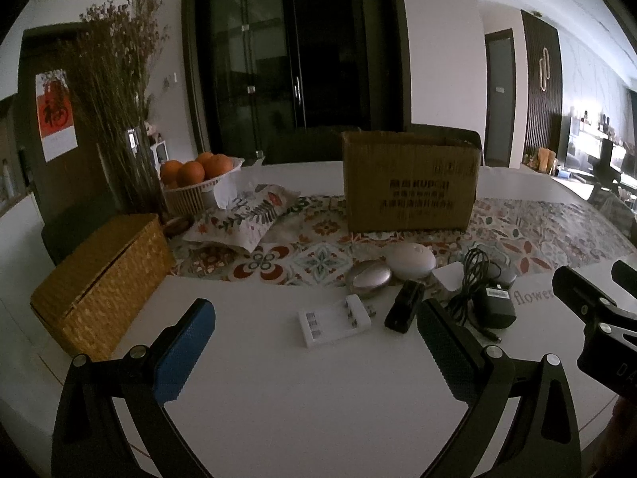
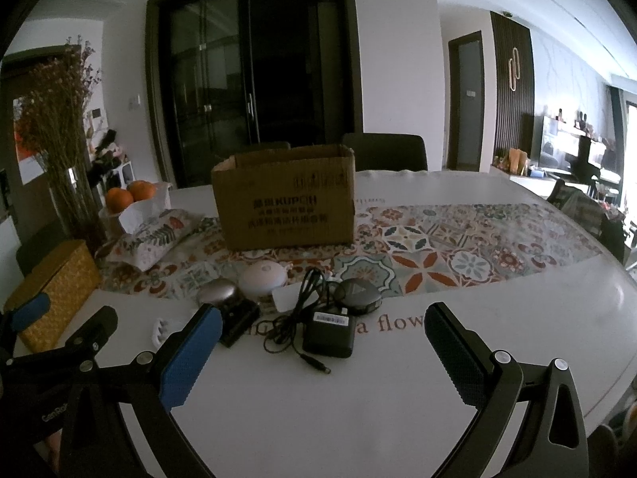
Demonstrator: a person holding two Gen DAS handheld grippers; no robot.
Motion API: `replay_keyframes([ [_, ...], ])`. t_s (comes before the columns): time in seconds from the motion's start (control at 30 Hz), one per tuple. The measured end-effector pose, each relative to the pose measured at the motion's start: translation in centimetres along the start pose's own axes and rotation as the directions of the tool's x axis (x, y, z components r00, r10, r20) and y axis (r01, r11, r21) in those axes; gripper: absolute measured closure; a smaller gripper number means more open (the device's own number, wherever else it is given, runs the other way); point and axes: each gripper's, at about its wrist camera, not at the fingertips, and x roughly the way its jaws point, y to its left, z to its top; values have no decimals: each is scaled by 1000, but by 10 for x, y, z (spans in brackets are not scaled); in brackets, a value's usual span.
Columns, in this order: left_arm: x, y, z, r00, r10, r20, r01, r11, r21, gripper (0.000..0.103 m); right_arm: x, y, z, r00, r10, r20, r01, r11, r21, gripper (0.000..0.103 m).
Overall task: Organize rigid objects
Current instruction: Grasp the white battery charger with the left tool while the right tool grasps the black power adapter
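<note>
Right now two grippers hover over the white table. Both the left gripper and the right gripper are spread wide and hold nothing.

One brown cardboard box stands open on the flowery cloth. In front of it lie the small things, close together: one white battery charger, one silver oval case, one round white gadget, one small black block, one black power plug with its cord and one round black disc.

One woven basket box sits at the left. One bowl behind it holds at least four oranges.
</note>
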Motion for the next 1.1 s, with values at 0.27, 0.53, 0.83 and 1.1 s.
replay_keyframes([
  [0.27, 20, -1, -4, 998, -10, -66, 8, 1000, -25, 0, 21, -3, -7, 999, 19, -49, -19, 1000, 17, 0],
  [0.53, 51, -4, -5, 994, 8, -106, -13, 999, -43, 0, 51, -5, -12, 993, 32, -114, -29, 999, 27, 0],
  [0.83, 88, -10, -8, 985, 9, -174, -17, 999, -43, 0, 92, -10, -17, 979, 39, -200, -27, 998, 61, 1],
  [1.1, 115, -13, -11, 974, 15, -224, -26, 999, -46, 0, 119, -12, -23, 964, 33, -263, -12, 997, 82, 3],
])
